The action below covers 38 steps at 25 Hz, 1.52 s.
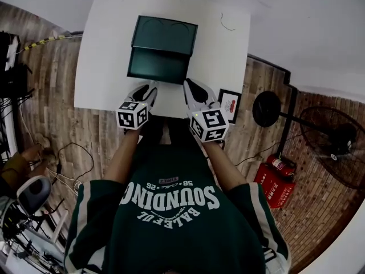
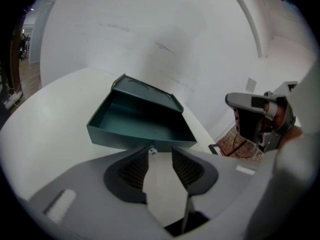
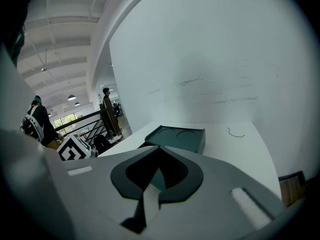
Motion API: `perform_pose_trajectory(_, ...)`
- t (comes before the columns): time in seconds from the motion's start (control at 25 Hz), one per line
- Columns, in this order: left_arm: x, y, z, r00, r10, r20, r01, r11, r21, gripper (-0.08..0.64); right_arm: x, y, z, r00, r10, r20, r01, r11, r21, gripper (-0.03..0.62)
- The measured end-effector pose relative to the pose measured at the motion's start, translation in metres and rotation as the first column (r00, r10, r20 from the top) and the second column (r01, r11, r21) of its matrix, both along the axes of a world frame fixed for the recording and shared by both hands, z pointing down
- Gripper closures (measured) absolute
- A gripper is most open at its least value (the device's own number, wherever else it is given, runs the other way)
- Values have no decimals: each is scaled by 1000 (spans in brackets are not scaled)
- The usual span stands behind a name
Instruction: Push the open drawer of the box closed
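Note:
A dark green box (image 1: 165,34) stands on the white table (image 1: 102,50), its drawer (image 1: 158,67) pulled out toward me and empty inside. My left gripper (image 1: 147,89) sits just in front of the drawer's left corner. In the left gripper view its jaws (image 2: 161,151) stand open with nothing between them, and the drawer front's small knob (image 2: 152,150) is right at the tips. My right gripper (image 1: 190,86) hovers by the drawer's right corner, apart from it. Its jaws (image 3: 159,148) are shut and empty, with the box (image 3: 177,136) beyond them.
A short black cord (image 1: 227,23) lies on the table's far right. On the floor to the right are a framed picture (image 1: 229,103), a standing fan (image 1: 336,141) and a red extinguisher case (image 1: 276,181). People stand far off in the right gripper view.

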<state>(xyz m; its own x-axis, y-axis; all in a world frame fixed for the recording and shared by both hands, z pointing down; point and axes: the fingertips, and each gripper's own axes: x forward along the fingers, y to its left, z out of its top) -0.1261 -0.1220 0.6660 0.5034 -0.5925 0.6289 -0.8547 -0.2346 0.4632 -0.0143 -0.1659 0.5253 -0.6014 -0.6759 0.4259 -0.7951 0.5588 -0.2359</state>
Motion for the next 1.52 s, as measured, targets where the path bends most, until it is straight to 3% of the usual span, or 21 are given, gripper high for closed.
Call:
perform_pose_trajectory(0.48,10,-16,39,999,-34,-5,33,994,-104,396,29,-5,9,998,58,-17,-58,998,-21,591)
perform_pose_trajectory(0.68,10,-15,48,999,-49,0,49,990,-134,425,42,-7,10,997,81,-20,-81,996,-26,591)
perform_pose_trajectory(1.52,9,-55,45,998,-60,-10,58,991,-120,434,54,-25,17,995,101,-24,-102,994,-33,591)
